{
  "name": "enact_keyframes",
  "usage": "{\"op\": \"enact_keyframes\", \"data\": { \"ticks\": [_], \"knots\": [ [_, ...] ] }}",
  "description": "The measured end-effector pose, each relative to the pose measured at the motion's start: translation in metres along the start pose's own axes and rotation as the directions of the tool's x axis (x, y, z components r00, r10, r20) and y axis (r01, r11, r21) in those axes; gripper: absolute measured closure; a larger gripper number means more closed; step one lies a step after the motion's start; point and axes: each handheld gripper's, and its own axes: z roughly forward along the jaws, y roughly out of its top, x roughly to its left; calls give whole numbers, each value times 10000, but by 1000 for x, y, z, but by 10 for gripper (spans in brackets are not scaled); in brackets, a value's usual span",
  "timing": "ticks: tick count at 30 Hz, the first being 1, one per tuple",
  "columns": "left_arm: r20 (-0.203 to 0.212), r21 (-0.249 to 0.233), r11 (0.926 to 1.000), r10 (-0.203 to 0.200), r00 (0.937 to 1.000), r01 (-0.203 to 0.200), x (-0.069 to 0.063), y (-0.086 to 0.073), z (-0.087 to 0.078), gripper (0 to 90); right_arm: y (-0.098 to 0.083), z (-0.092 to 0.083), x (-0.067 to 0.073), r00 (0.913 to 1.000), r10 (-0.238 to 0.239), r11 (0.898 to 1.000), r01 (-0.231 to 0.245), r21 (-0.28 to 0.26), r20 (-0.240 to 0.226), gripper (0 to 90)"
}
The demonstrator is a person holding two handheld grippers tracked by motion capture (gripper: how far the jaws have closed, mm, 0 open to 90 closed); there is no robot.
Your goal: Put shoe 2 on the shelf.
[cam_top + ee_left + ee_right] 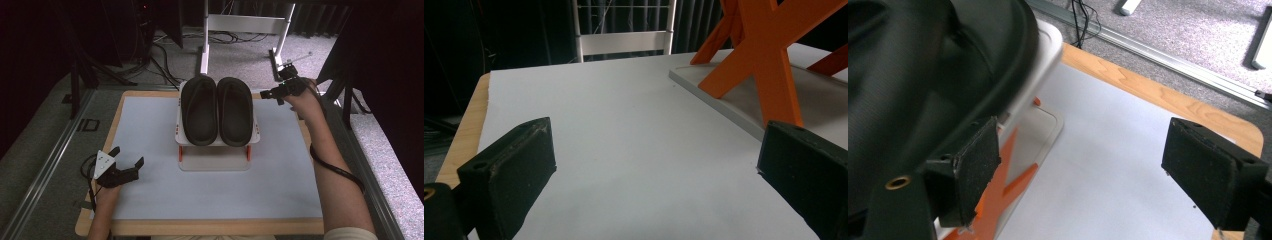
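Two black slippers, the left one (199, 109) and the right one (234, 110), lie side by side on the white top shelf (255, 136) of a small rack with orange legs (769, 60). My right gripper (270, 92) hovers open just right of the rack, near the table's far right corner. In the right gripper view the right slipper (923, 65) bulks beside the left jaw, and nothing lies between the jaws of my right gripper (1083, 160). Near the table's front left edge my left gripper (129, 156) rests open, and the left gripper view shows only bare mat inside my left gripper (654, 160).
The rack's white base plate (214, 163) sits mid-table on a pale mat (150, 190) with a wooden border (1158, 95). Behind the table stand a white desk frame (245, 22) and floor cables (165, 55). A metal rail (45, 165) runs along the left.
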Motion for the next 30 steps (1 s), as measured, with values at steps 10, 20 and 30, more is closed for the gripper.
{"op": "enact_keyframes", "data": {
  "ticks": [10, 20, 30],
  "knots": [
    [-7, -14, 10000, 30, 10000, -30, -1, 0, 0, 17, -44, 10, -21, 9992, 355, 9991, -351, -250, 170, 148],
    [26, 18, 10000, -29, 10000, 28, 0, 0, 0, 18, -95, 22, -25, 9985, 546, 9938, -535, -974, 84, 149],
    [17, 34, 10000, -76, 10000, 76, 0, 0, 0, 18, -152, 45, -24, 9976, 686, 9905, -668, -1201, 111, 137]
  ]
}}
